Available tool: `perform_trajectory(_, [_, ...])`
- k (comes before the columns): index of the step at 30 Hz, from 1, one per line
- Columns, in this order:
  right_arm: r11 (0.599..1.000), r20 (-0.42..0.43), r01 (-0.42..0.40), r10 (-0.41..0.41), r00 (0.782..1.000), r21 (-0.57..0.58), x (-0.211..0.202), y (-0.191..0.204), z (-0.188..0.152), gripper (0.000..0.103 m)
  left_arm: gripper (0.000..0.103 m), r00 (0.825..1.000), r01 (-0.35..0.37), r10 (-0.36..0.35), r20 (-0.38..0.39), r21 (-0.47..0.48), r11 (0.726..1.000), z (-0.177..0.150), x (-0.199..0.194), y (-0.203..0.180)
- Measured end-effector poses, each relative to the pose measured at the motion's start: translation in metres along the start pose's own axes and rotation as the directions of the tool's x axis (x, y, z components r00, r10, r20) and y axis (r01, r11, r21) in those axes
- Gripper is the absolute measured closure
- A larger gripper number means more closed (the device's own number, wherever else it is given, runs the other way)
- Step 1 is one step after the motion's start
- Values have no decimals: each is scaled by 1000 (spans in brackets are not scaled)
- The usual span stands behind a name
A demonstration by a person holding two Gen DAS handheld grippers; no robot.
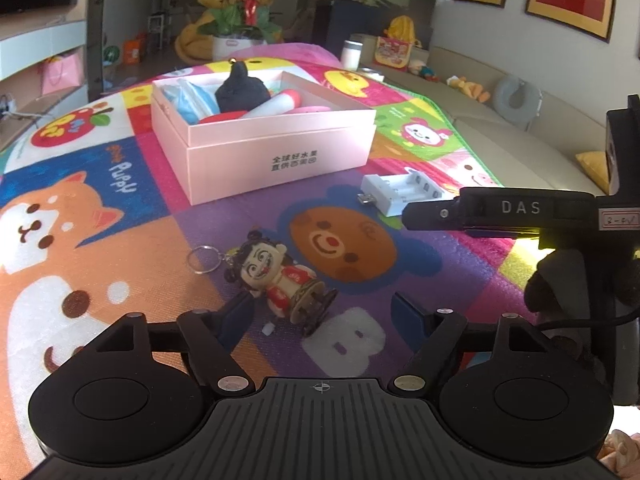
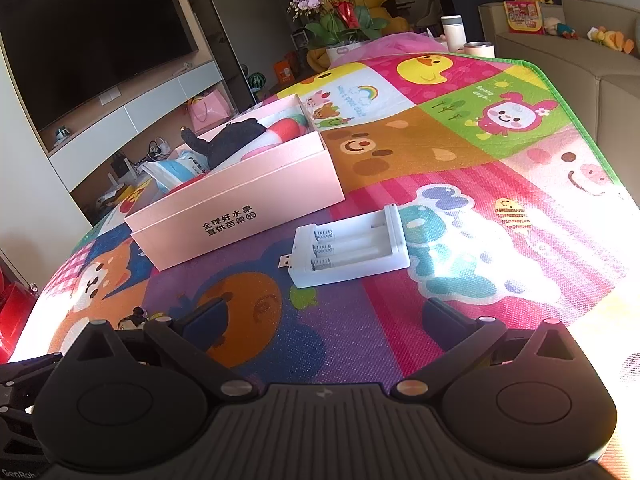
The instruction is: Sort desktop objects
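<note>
Left gripper [image 1: 322, 312] spread around the figurine keychain [image 1: 280, 280], left pad touching it, right pad clear, while the right gripper [image 2: 320, 320] stands wide and empty, battery charger [image 2: 350, 246] just ahead, pink box [image 2: 236, 196] beyond.

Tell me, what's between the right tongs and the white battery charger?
Nothing, just bare play mat between the right tongs and the charger, as the right wrist view shows.
</note>
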State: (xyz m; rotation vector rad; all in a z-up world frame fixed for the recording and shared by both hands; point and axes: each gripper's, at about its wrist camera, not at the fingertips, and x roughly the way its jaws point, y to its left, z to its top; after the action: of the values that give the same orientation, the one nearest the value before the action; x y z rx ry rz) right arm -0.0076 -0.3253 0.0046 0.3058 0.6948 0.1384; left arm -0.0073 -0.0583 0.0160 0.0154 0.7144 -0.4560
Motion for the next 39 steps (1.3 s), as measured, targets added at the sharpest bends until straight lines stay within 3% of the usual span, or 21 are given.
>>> perform_trajectory(5, [1000,0,1,-1,1000,-2,0,1,0,0,16,992,-126,126,-1,9,992,3,0,14])
perform_trajectory(9, [1000,-1,7,-7,1000,-8,1,2,0,0,9,973,-229,229,18,21,973,5,-9,33])
perform_trajectory(12, [1000,-3,13,-13,1000,-14,2,3,-1,0,8,947,-322,322,24,36,946,4,-15,50])
perform_trajectory(18, [999,-5,24,-24,1000,-27,2,5,-1,0,7,872,-489,489,5,10,872,3,-21,85])
perform_trajectory(20, [999,-6,27,-27,1000,-30,2,5,-1,0,7,882,-471,472,-3,-56,880,5,-27,92])
perform_trajectory(23, [999,-6,28,-28,1000,-31,2,6,-1,0,7,947,-316,321,-7,-187,930,8,-34,95])
perform_trajectory(25, [999,-6,29,-29,1000,-32,2,6,-1,0,6,973,-225,229,-8,-226,948,11,-32,88])
perform_trajectory(27, [999,-5,29,-29,1000,-32,2,6,-1,0,6,979,-198,202,3,-185,963,17,-22,72])
perform_trajectory(30, [999,-4,28,-28,1000,-30,2,6,-1,0,8,977,-210,211,36,-27,977,27,-2,45])
perform_trajectory(33, [999,-4,27,-28,1000,-29,2,6,-1,0,27,978,-210,209,21,74,975,34,22,32])
perform_trajectory(36, [999,-2,27,-27,1000,-27,2,6,-1,0,32,976,-216,217,2,108,970,34,37,30])
perform_trajectory(39, [999,-3,29,-29,1000,-30,2,6,-1,0,49,981,-195,196,7,134,972,32,34,26])
